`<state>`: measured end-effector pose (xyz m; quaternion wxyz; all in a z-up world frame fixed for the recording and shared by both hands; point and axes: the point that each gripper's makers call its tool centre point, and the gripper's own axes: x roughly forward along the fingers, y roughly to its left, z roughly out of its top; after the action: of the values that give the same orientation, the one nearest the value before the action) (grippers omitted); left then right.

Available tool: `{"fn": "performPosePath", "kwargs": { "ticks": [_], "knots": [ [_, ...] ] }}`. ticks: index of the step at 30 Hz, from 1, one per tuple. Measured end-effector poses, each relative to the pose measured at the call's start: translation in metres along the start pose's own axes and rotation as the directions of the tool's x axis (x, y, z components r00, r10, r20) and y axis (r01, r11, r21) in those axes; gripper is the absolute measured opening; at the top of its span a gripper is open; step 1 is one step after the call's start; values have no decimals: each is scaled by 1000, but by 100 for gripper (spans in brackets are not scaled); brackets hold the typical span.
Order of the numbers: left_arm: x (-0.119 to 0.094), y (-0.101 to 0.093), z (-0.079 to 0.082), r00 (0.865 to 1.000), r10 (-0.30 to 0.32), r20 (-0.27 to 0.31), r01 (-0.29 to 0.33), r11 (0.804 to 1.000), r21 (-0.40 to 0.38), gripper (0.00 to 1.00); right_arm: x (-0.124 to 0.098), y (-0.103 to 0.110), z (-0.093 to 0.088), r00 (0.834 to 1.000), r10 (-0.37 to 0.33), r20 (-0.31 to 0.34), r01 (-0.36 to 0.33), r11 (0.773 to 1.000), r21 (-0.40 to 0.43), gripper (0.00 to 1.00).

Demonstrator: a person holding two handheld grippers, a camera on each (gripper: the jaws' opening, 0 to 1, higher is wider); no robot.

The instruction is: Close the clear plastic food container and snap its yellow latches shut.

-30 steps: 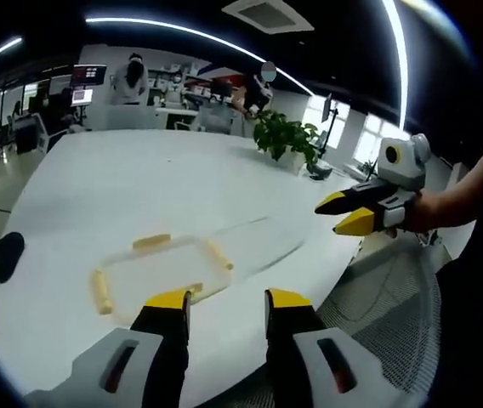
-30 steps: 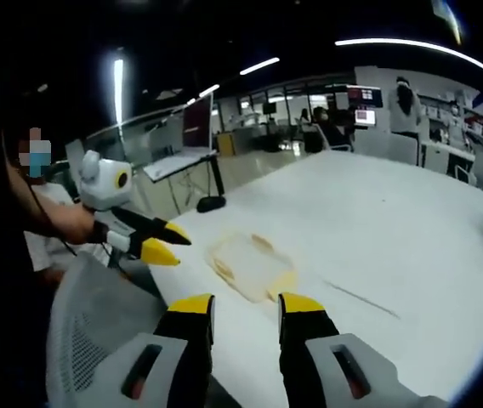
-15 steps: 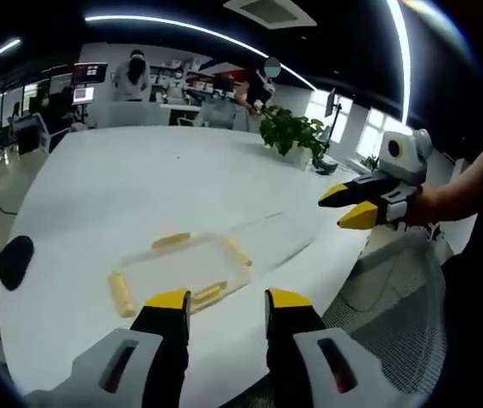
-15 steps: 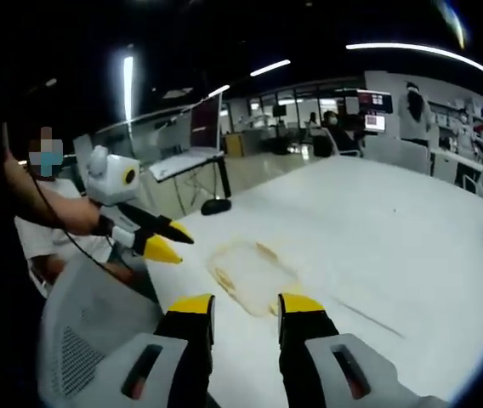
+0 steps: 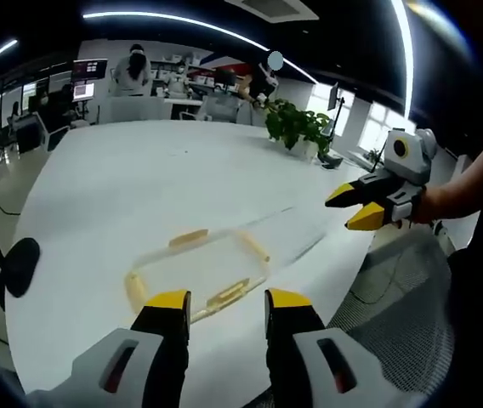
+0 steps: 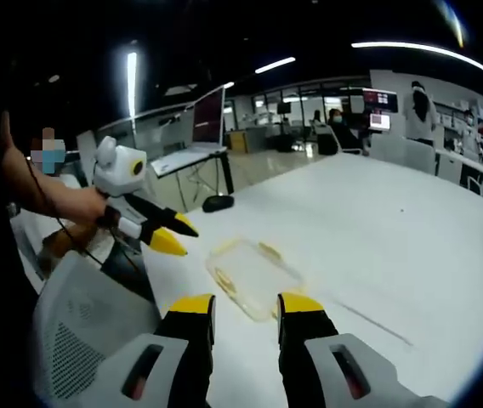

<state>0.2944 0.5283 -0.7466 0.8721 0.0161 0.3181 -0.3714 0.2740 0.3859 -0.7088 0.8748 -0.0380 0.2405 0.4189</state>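
Observation:
A clear plastic food container (image 5: 197, 269) with yellow latches lies on the white table (image 5: 131, 187), its clear lid (image 5: 288, 231) spread flat to the right. My left gripper (image 5: 221, 299) hovers open just in front of the container's near latch (image 5: 229, 293), holding nothing. In the right gripper view the container (image 6: 254, 275) lies ahead of my open right gripper (image 6: 246, 304), which is empty. The right gripper (image 5: 357, 206) appears at the right of the left gripper view, above the table edge; the left gripper (image 6: 172, 236) appears at the left of the right gripper view, left of the container.
A potted plant (image 5: 301, 129) stands at the table's far side. A black round object (image 5: 19, 262) sits off the table's left edge. A mesh office chair (image 6: 80, 323) is near the table edge. People and monitors (image 5: 88, 72) are in the background.
Both views have shifted slightly; the container now sits a bit closer to my left gripper's jaws. Both grippers stay open and empty.

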Motion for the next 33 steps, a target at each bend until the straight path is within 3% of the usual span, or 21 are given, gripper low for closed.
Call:
{"fn": "performPosePath", "kwargs": {
  "ticks": [33],
  "knots": [
    [19, 28, -1, 996, -48, -71, 52, 998, 46, 32, 44, -17, 0, 998, -7, -61, 4, 998, -55, 25]
  ]
}}
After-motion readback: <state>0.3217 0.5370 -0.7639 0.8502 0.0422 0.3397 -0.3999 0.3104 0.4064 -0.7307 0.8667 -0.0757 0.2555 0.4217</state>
